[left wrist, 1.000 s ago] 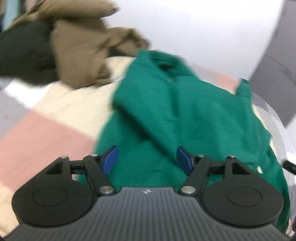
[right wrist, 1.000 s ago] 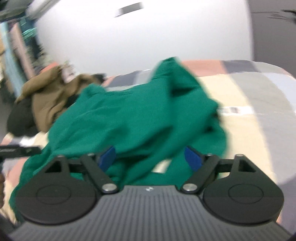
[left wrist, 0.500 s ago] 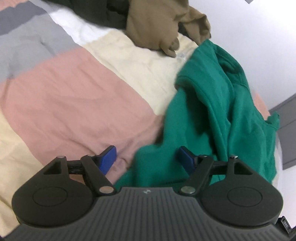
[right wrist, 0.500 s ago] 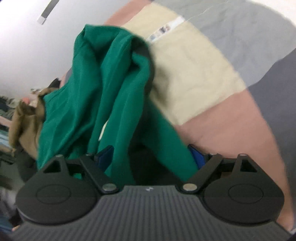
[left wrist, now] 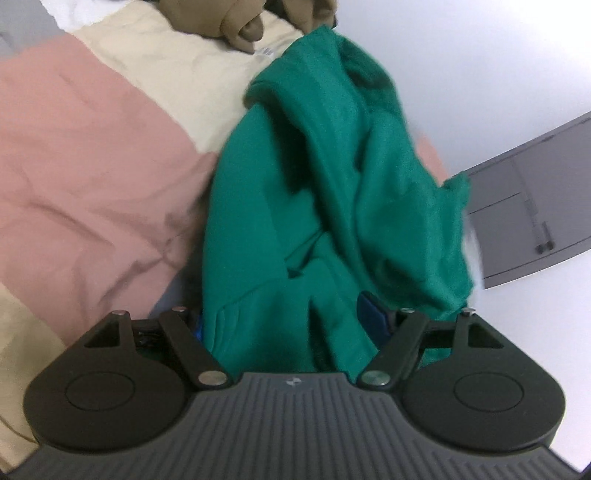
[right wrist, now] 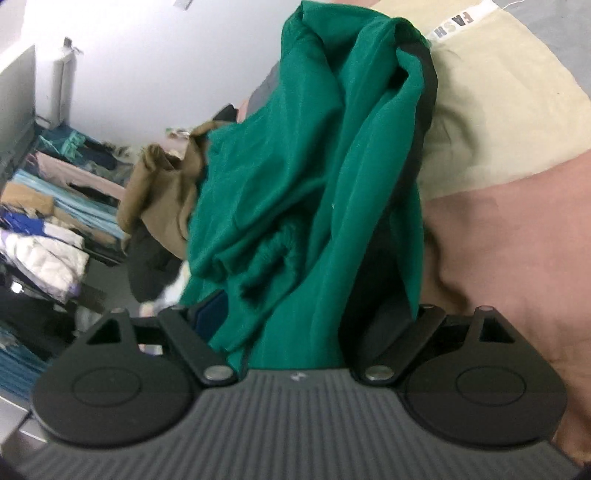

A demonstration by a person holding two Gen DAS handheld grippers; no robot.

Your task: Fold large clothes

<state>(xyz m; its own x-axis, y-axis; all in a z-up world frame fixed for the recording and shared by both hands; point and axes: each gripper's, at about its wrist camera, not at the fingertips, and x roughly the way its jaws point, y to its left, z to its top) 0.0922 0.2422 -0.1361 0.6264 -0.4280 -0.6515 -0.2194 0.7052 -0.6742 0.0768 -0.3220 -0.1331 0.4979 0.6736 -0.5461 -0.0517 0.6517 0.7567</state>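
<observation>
The green garment [left wrist: 332,206] runs lengthwise away from both tongs, bunched between the spread left tongs [left wrist: 291,325] and right tongs [right wrist: 314,314], neither clamped.

A colour-blocked quilt [left wrist: 92,155] carries the crumpled green garment [left wrist: 332,192] and a brown garment [left wrist: 221,18].

Each wrist camera sits just behind its claw, angled downward and very close to the green sweatshirt [left wrist: 332,192] [right wrist: 295,177]. Both views share it, the brown garment [left wrist: 221,18] [right wrist: 162,192] and the colour-block bedspread [left wrist: 81,147] [right wrist: 509,192].
</observation>
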